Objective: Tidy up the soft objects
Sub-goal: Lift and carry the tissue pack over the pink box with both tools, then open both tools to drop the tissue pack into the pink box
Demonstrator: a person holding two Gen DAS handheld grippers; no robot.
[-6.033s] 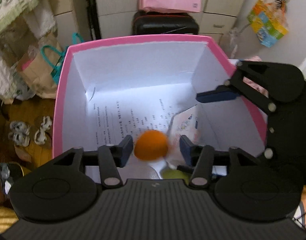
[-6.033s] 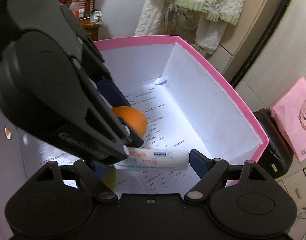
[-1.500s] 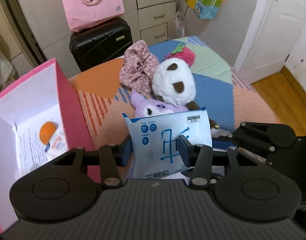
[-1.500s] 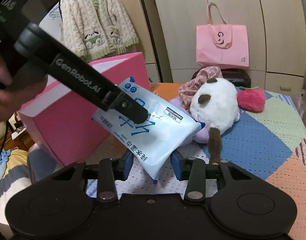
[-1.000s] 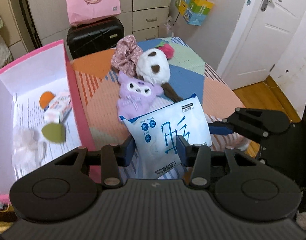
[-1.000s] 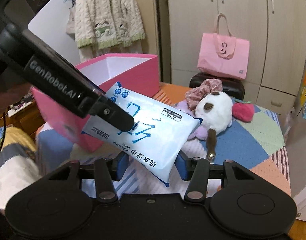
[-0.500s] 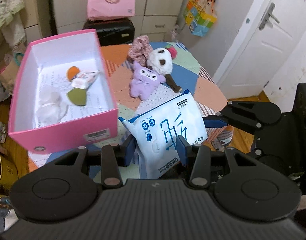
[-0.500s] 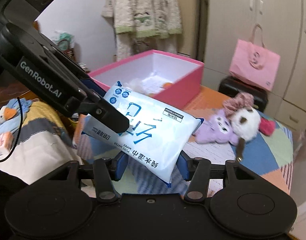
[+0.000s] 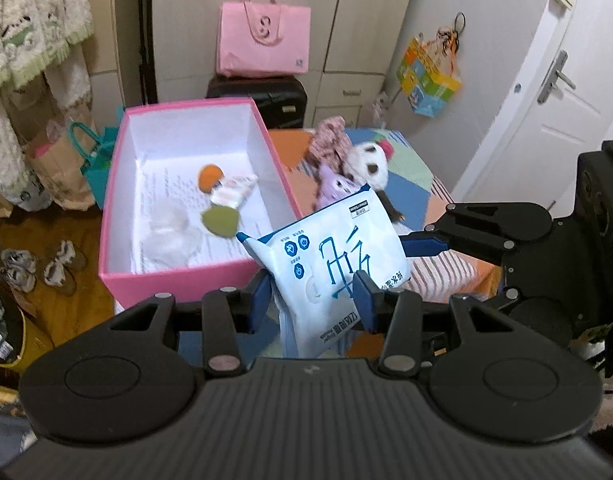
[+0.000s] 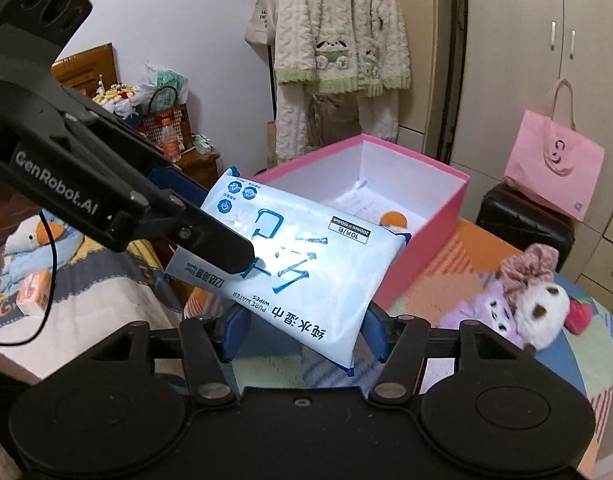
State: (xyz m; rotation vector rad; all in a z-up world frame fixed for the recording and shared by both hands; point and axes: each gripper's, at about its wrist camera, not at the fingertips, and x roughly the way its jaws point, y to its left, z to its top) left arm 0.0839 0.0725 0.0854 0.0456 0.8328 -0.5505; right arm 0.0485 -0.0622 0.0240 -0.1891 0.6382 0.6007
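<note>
Both grippers clamp one pack of wipes (image 9: 330, 264): the left gripper (image 9: 312, 300) and the right gripper (image 10: 302, 332) pinch it from different sides. The left view alone shows the pink box's (image 9: 178, 278) contents; the right view alone shows the pack's English label.

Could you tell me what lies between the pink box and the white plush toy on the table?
In the right wrist view, a purple plush lies between the pink box and white plush, on bare patterned tablecloth.

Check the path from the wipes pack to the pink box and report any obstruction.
Nothing visible blocks it. The wipes pack, held by both the left tool and right tool, hangs beside the open pink box; only the box's near wall lies between.
</note>
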